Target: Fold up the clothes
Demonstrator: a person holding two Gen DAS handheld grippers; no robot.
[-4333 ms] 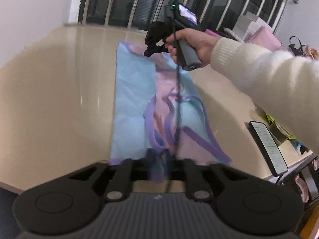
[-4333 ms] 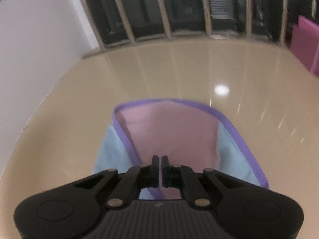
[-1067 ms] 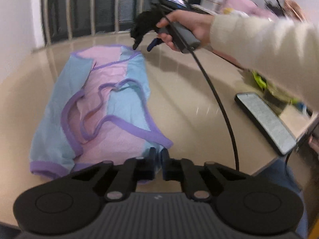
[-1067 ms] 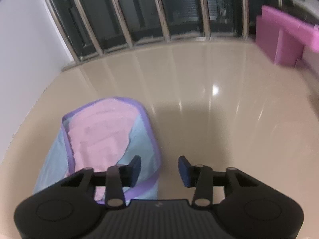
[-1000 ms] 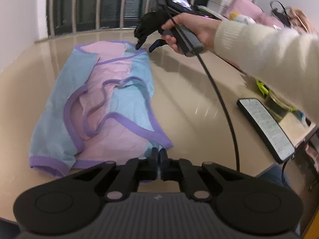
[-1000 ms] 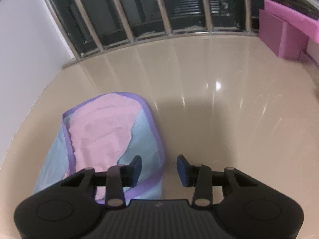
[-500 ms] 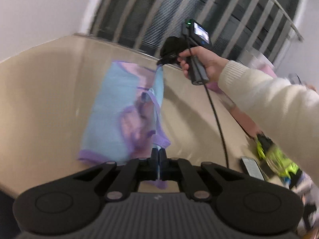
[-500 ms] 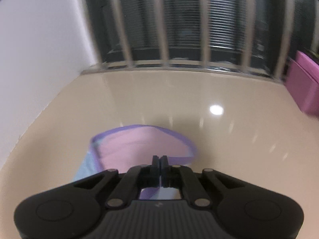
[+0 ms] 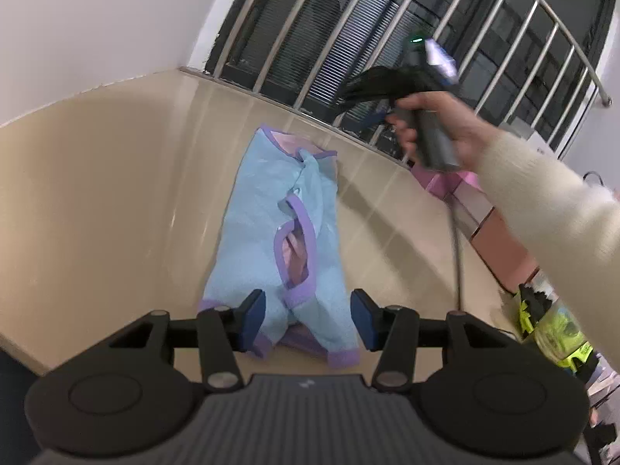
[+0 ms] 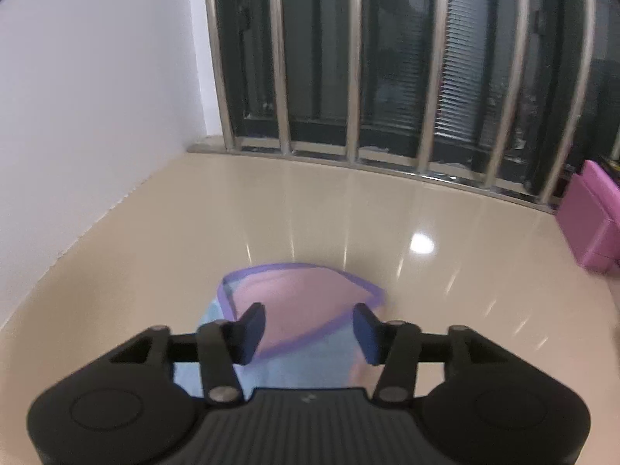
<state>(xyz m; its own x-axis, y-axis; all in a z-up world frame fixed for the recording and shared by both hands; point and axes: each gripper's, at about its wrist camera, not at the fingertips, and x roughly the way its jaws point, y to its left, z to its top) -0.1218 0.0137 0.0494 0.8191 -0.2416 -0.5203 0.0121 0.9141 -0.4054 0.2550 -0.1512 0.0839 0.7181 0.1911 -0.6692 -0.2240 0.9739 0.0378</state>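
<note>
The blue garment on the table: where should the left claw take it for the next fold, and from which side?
Probably the near purple-banded hem of the garment, coming in low from the table's near edge: that end lies flat just beyond the open left claw.

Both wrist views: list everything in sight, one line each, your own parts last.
garment: one, light blue with purple trim and pink inside, flat on the table.
table: one, glossy beige, under the garment.
window bars: several, silver metal, behind the table's far edge.
wall: one, white, left of the window.
pink box: one, pink, at the table's right edge.
yellow-green item: one, off the table's right side, too unclear to name.
cable: one, dark, hanging from the right tongs.
left tongs: open, above the garment's near hem.
right tongs: open, above the garment's far end.
right hand: cream sleeve, gripping the handle.
</note>
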